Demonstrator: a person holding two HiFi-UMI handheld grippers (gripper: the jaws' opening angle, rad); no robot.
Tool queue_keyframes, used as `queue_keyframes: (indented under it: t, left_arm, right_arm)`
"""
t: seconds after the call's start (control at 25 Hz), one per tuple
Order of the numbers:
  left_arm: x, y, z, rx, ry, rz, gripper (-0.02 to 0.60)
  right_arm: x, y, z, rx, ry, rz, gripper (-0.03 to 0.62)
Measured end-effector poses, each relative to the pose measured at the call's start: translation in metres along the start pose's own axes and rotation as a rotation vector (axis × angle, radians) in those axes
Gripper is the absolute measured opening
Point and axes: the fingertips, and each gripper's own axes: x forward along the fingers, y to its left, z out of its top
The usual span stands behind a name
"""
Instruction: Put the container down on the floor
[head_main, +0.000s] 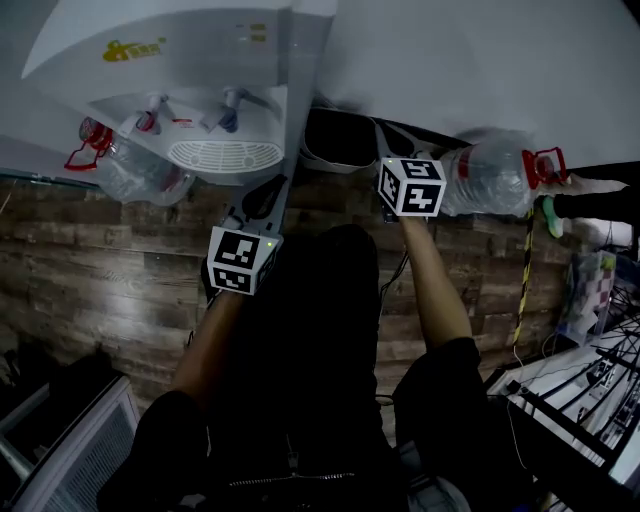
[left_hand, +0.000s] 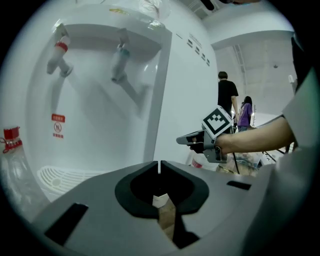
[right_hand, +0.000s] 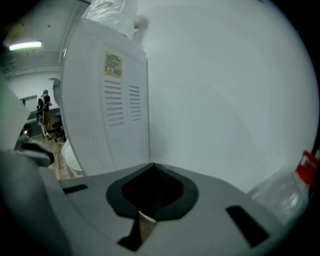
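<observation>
Two clear plastic water containers with red caps lie on the wood floor. One container (head_main: 492, 178) rests by the white wall, just right of my right gripper (head_main: 388, 140), and shows low right in the right gripper view (right_hand: 284, 192). The other container (head_main: 135, 170) lies left of the water dispenser (head_main: 200, 90), at the left edge of the left gripper view (left_hand: 11, 167). My right gripper (right_hand: 151, 165) is shut and empty, facing the wall. My left gripper (left_hand: 159, 167) is shut with nothing held, pointing at the dispenser's front; in the head view it (head_main: 262, 198) is near the drip tray (head_main: 226, 155).
The dispenser's taps (left_hand: 61, 50) hang above the drip tray (left_hand: 60, 176). A black object (head_main: 340, 140) sits at the dispenser's right side. Cables and metal frames (head_main: 585, 385) crowd the right. People (left_hand: 227, 97) stand far off. A white crate (head_main: 70, 455) is lower left.
</observation>
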Motion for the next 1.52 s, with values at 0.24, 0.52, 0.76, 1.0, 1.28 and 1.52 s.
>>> queue_keyframes:
  t: [0.24,0.52,0.76,1.0,1.28,1.52]
  left_arm:
    - [-0.044,-0.024,0.078,-0.020,0.089,-0.018,0.026]
    - [-0.103,-0.052,0.186,-0.037,0.141,-0.043,0.026]
    - [-0.148,-0.079,0.272,-0.057,0.145,-0.077,0.026]
    - [-0.187,-0.104,0.327,-0.051,0.132,-0.101,0.026]
    - [-0.219,-0.104,0.376,-0.018,0.057,-0.088,0.026]
    - [-0.250,-0.106,0.386,0.002,0.015,-0.068,0.026]
  right_arm:
    - [-0.059,0.029,0.042,-0.039,0.130,0.033,0.011]
    - [-0.150,0.058,0.121,0.056,0.168,0.039,0.011]
    - [-0.229,0.084,0.181,0.127,0.184,0.032,0.011]
    - [-0.308,0.101,0.227,0.240,0.088,-0.067,0.009]
    - [-0.353,0.144,0.288,0.201,-0.073,-0.067,0.009]
    - [-0.381,0.171,0.326,0.128,-0.171,-0.024,0.009]
